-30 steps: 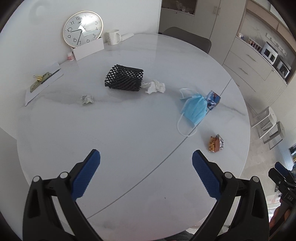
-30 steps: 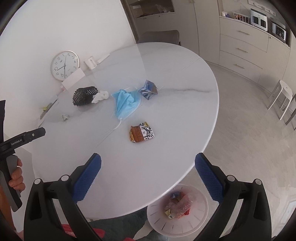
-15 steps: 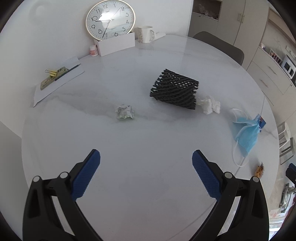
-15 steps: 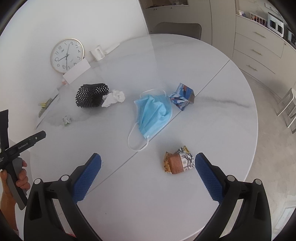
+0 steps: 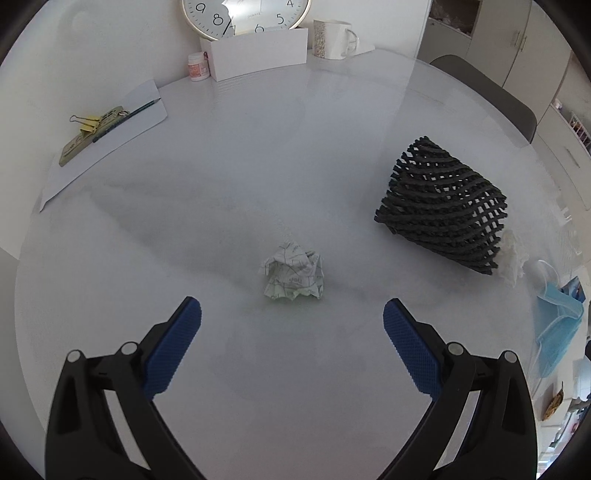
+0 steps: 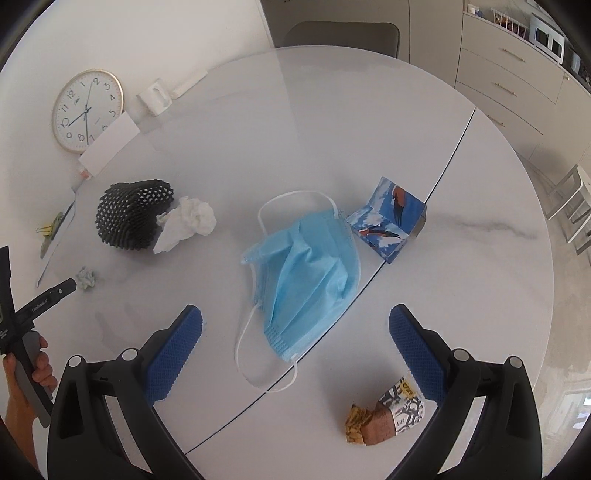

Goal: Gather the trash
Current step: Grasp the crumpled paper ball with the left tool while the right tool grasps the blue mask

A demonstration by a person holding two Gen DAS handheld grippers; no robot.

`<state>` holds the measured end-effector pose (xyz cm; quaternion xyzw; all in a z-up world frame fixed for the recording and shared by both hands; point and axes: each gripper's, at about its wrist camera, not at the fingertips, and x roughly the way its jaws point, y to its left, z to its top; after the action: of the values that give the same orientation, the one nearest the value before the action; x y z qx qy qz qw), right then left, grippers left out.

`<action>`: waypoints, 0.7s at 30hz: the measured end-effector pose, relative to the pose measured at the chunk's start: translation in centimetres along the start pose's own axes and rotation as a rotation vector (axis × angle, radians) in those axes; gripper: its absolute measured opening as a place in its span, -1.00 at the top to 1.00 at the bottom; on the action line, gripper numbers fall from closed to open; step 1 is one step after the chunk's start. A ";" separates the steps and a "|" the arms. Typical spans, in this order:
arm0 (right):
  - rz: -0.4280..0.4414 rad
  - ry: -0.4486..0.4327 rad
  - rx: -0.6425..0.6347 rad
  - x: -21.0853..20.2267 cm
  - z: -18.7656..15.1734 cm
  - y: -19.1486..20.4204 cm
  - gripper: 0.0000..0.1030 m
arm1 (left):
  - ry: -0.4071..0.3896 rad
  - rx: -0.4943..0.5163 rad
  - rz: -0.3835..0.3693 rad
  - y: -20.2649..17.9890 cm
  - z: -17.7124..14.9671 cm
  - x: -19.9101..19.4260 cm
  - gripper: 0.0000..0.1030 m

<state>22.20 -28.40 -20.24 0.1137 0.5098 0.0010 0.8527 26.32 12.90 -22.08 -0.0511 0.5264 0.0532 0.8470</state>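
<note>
The left hand-held gripper [image 5: 291,314] hangs over the round white worktop [image 5: 258,166] with its jaws spread wide and nothing between them. Just ahead of its blue fingertips, a little beyond the gap between them, lies a crumpled paper ball [image 5: 294,276], apart from both pads. The right hand-held gripper [image 6: 295,319] is likewise spread and grasps nothing. The lower end of the face mask [image 6: 308,273] lies in the open space between its fingers, touching neither, and a snack wrapper [image 6: 386,417] lies just beside its right fingertip.

The paper ball is one small wad of white paper with faint printed lines and a greenish tinge at its lower edge. From the paper ball, one black foam mesh sleeve [image 5: 443,205] lies well off to the right, resting on its side. One crumpled white tissue [image 6: 188,221] touches the far end of that sleeve. Further from the paper ball on the same side lies the one light blue pleated mask, its white ear loops sprawled loose. Against the mask's far edge sits one small blue carton [image 6: 388,225] printed with birds, bent open. The snack wrapper is one piece, crumpled, brown with a black and white pattern and a yellow end.

Beyond the paper ball, at the wall, stand one round clock [image 5: 245,14], one white box [image 5: 258,53], one mug [image 5: 332,38] and one small jar [image 5: 196,66]. To the paper ball's far left lies one white sheet [image 5: 107,136] carrying a pen and clipped notes.
</note>
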 end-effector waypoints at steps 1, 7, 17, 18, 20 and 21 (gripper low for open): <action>-0.007 0.003 0.000 0.4 0.2 -0.1 -0.95 | 0.006 -0.002 0.004 0.0 0.3 0.6 -0.84; -0.035 0.021 0.003 2.4 1.0 -0.7 -0.95 | 0.034 -0.013 0.015 0.2 1.2 3.0 -0.64; -0.047 0.038 0.007 4.5 1.6 -0.8 -0.91 | 0.048 -0.019 0.026 0.8 1.5 4.6 0.00; -0.044 0.040 0.006 4.7 1.6 -0.8 -0.83 | 0.048 -0.017 0.022 0.8 1.6 4.6 0.13; -0.036 0.048 0.007 5.2 1.6 -0.8 -0.75 | 0.055 -0.020 0.003 1.0 1.8 4.6 0.25; -0.035 0.052 0.007 5.4 1.7 -0.7 -0.70 | 0.055 -0.022 -0.001 1.0 1.9 4.5 0.26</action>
<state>26.16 -28.83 -24.29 0.1075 0.5338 -0.0128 0.8387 29.81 14.33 -25.32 -0.0621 0.5488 0.0574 0.8317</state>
